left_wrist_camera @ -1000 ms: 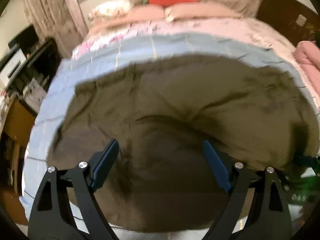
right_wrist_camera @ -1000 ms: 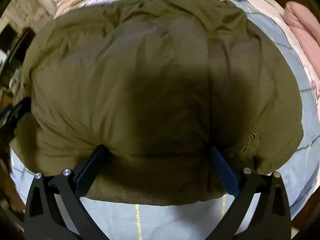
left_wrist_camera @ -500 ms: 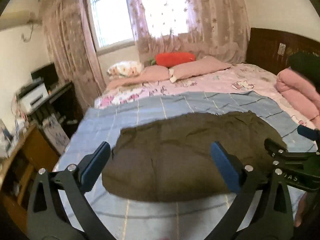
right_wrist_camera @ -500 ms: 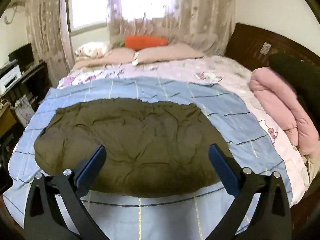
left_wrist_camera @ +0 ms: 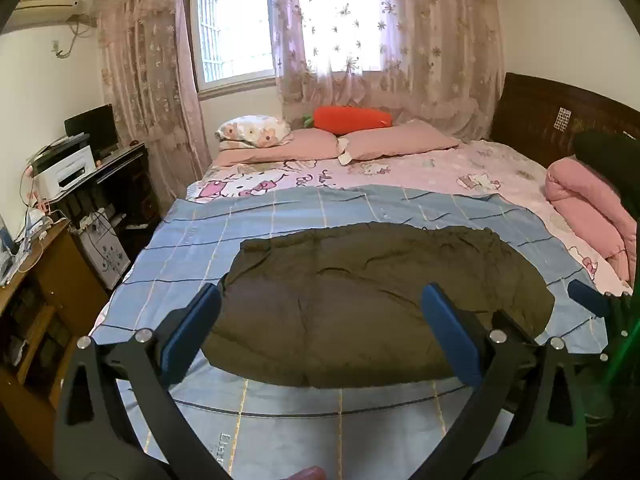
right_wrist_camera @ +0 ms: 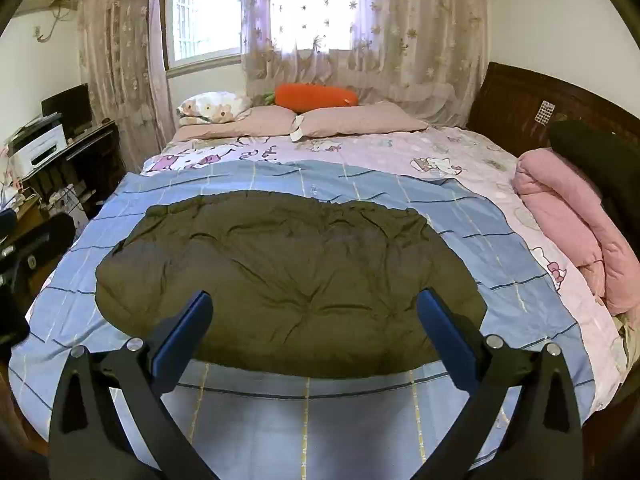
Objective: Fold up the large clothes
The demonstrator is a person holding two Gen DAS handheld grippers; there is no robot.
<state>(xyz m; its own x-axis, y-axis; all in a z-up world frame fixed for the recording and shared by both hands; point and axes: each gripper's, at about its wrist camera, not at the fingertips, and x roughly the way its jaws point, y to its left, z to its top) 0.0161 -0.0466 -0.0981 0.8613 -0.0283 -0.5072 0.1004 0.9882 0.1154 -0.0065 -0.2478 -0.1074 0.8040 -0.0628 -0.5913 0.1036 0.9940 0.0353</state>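
1. The olive garment [right_wrist_camera: 288, 280] is spread flat near the bed's [right_wrist_camera: 532, 320] foot edge, long axis along that edge.
2. Both the left gripper [left_wrist_camera: 320, 332] and right gripper [right_wrist_camera: 312, 332] are held released, empty, above the near hem, about equally near.

Before my blue-padded jaws: an olive-green garment [right_wrist_camera: 288, 280] on a light-blue checked sheet [right_wrist_camera: 472, 216]; pink cartoon-print bedspread [right_wrist_camera: 400, 152], orange carrot pillow [right_wrist_camera: 316, 96].

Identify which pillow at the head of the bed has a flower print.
The floral pillow, leftmost by the curtain; the two pink pillows are plain.
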